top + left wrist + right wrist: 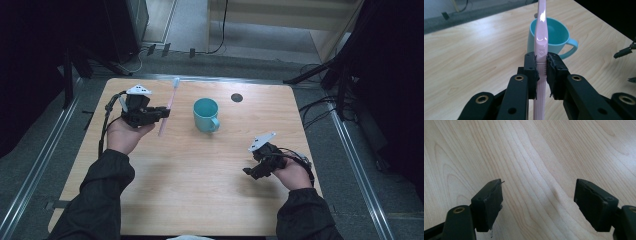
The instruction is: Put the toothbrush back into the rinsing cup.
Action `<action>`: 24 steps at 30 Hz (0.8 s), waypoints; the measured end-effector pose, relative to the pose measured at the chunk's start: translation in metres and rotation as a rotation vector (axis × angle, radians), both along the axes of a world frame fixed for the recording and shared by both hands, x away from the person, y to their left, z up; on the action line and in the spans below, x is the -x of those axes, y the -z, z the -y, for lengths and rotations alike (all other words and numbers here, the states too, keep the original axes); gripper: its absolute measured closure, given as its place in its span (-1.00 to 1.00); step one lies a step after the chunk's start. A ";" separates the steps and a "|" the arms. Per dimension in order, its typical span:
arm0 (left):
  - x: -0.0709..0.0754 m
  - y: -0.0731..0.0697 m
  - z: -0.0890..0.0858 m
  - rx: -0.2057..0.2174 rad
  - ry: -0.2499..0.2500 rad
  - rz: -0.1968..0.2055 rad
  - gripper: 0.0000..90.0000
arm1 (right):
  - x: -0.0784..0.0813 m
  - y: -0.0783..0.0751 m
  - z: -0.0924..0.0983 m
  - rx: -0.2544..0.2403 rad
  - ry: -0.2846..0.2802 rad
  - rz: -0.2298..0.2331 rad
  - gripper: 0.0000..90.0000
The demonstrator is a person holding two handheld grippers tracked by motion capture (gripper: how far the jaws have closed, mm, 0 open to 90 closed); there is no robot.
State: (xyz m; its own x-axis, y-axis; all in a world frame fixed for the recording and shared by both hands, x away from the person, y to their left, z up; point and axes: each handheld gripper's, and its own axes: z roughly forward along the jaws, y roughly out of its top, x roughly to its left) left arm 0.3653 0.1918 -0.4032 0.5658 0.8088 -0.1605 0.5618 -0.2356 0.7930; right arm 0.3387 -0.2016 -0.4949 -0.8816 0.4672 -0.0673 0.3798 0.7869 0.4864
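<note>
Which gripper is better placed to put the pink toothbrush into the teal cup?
The left gripper. It is already shut on the toothbrush, and the cup stands just beyond it. The right gripper is open, holds nothing, and sits farther from the cup.

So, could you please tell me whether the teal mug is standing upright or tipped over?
Upright: the teal mug stands on the table with its round mouth facing up and its handle at the side.

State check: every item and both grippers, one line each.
Pink toothbrush: clamped at mid-handle, lifted off the table.
Teal mug: upright on the table, nothing seen inside.
Left gripper: shut on the toothbrush.
Right gripper: open, nothing between its jaws, over bare wood.
</note>
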 end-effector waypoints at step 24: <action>-0.023 -0.012 0.044 0.049 -0.010 0.056 0.74 | 0.000 0.000 0.001 -0.001 -0.003 0.005 -0.48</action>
State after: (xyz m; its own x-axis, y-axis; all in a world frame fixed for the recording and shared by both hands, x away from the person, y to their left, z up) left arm 0.3883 0.1481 -0.3913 0.5668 0.8066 -0.1679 0.5181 -0.1905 0.8338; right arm 0.3385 -0.2023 -0.4946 -0.8824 0.4651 -0.0711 0.3754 0.7871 0.4894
